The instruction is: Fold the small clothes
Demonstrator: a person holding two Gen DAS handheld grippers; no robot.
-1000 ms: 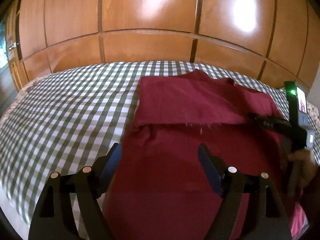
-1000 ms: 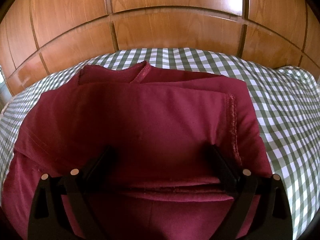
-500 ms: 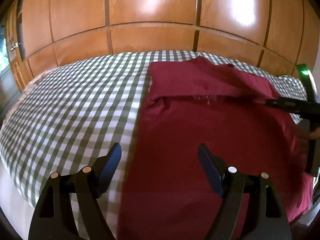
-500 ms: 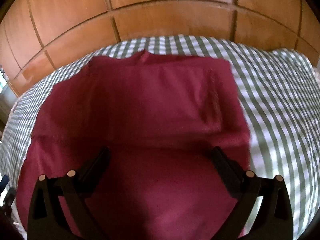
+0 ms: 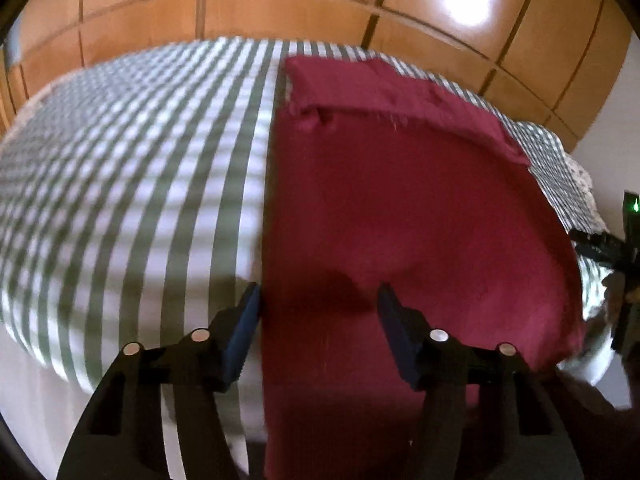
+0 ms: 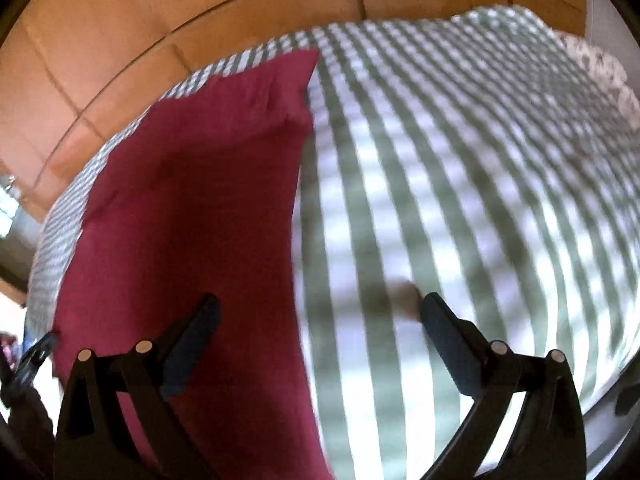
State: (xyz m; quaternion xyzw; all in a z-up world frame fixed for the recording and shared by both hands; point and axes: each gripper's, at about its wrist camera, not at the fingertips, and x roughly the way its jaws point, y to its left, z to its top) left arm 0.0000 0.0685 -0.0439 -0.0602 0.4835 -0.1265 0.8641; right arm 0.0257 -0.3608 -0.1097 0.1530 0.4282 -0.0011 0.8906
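Both grippers have drawn back toward the near edge of the bed since the earlier frames: the folded far end of the maroon garment now sits higher and smaller in each view, and both pictures are smeared with motion blur.

From the left wrist camera, the left gripper fills the lower centre of the frame with its jaws spread wide and nothing between them. Its left finger stands right at the garment's left edge, over the checked bedsheet, while the other finger is over the red cloth. The garment runs from the bottom centre of the frame up to the upper middle, where a folded-over flap with a frayed hem lies across its far end. At the right edge of this frame the right gripper shows as a dark shape with a green light above it, just beyond the garment's right border.

From the right wrist camera, the right gripper is likewise spread apart and empty. Its left finger is over the garment, which fills the left half of the frame; the right finger is over the bedsheet, which fills the right half. Whether either gripper touches the fabric cannot be told.

Wooden wardrobe panels stand behind the bed across the top of both frames.
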